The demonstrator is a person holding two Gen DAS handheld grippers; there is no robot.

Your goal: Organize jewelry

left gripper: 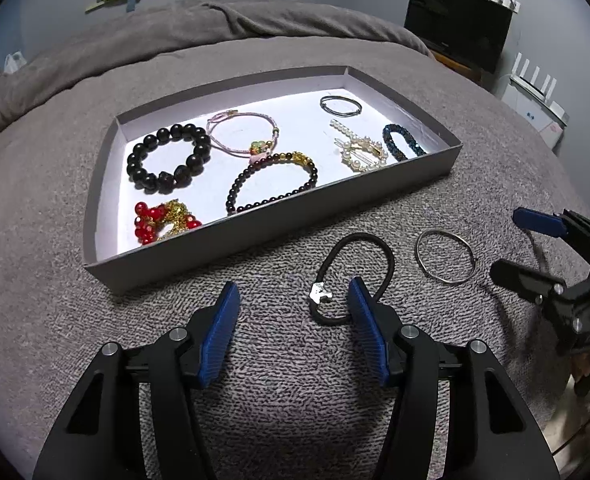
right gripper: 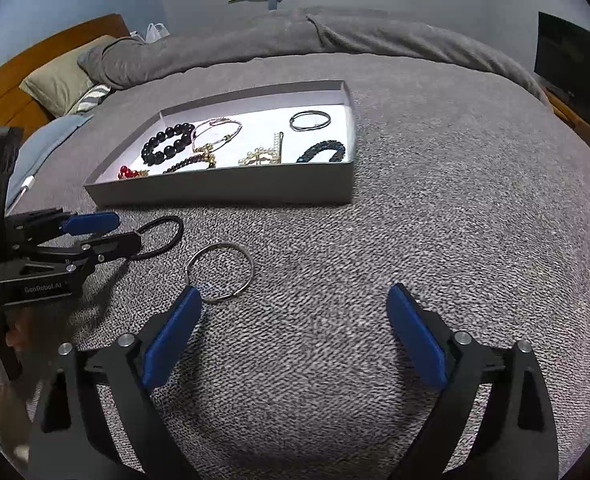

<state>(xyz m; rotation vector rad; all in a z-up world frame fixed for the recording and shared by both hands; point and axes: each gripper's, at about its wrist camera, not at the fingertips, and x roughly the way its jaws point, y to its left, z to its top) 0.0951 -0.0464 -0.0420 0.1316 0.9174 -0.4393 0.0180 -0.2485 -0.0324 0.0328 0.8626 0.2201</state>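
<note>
Black hair tie (left gripper: 357, 276) partly behind left hand-held gripper (left gripper: 295, 300)

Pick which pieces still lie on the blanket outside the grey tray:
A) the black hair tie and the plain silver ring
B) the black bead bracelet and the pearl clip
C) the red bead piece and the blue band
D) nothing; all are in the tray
A: the black hair tie and the silver ring rest on the blanket in front of the tray; the beaded pieces lie inside it.

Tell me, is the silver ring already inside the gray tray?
No, the silver ring lies on the gray blanket, outside the gray tray.
</note>
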